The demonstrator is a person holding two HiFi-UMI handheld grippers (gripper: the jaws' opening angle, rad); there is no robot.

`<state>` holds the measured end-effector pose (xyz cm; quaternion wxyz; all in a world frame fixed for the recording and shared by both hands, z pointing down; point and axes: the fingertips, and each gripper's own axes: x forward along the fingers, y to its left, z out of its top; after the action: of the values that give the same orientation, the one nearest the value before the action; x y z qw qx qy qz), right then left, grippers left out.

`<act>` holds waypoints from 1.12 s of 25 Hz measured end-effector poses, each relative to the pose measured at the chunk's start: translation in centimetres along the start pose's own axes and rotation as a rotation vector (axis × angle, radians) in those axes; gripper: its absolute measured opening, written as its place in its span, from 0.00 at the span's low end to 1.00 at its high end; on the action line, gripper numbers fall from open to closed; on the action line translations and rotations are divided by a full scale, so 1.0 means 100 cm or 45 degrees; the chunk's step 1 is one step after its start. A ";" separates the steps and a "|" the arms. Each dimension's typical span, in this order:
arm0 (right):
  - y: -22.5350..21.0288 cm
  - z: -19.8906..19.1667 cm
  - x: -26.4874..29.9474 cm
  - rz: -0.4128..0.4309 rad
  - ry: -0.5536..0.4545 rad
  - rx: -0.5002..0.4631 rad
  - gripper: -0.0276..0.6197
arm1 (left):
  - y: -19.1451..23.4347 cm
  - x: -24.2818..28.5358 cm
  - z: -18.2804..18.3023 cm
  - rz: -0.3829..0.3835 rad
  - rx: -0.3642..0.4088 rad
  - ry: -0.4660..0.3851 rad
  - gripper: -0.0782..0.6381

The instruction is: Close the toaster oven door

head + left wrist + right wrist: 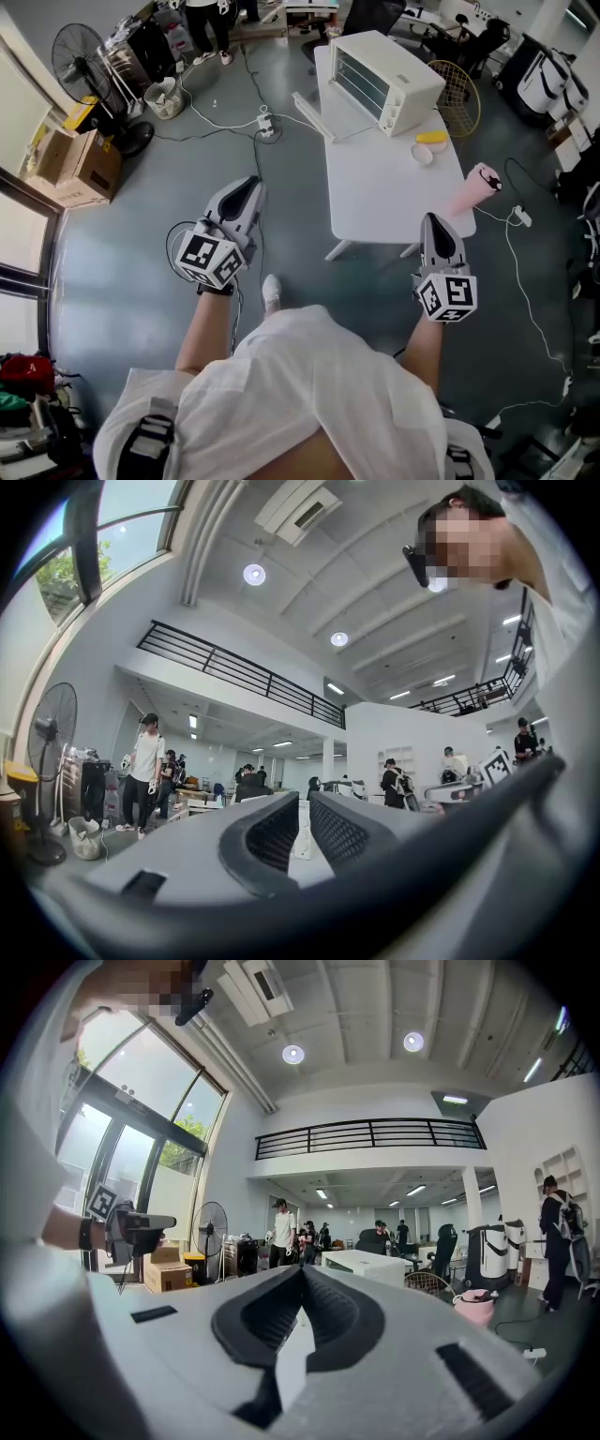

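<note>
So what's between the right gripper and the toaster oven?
Head view: bare white table, with a small dish and yellow item near the toaster oven.

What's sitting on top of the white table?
A white toaster oven with its door open, a yellow thing and a small white dish. The tabletop hides the floor right beneath it.

At the far end of the desk, the toaster oven, its door projecting left beyond the desk edge. On the floor left of the desk, a power strip; farther left, a fan.
</note>
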<state>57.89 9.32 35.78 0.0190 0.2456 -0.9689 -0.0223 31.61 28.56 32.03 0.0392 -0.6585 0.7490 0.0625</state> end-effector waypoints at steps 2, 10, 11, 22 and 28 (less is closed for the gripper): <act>0.003 0.000 0.009 0.013 0.008 -0.001 0.05 | 0.007 -0.001 0.000 0.014 -0.003 0.004 0.16; 0.022 0.002 0.056 0.044 0.016 -0.002 0.05 | 0.050 -0.001 -0.004 0.050 -0.011 0.031 0.16; 0.025 0.002 0.064 0.045 0.018 -0.004 0.05 | 0.058 0.000 -0.004 0.053 -0.012 0.033 0.16; 0.058 0.008 0.157 0.050 0.034 -0.031 0.05 | 0.148 0.030 -0.005 0.039 -0.029 0.037 0.16; 0.079 0.016 0.212 0.036 0.022 -0.038 0.05 | 0.204 0.045 0.001 0.019 -0.015 0.028 0.16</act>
<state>35.49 6.20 35.17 0.0311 0.2318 -0.9717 -0.0343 10.85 26.74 32.16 0.0267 -0.6538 0.7538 0.0597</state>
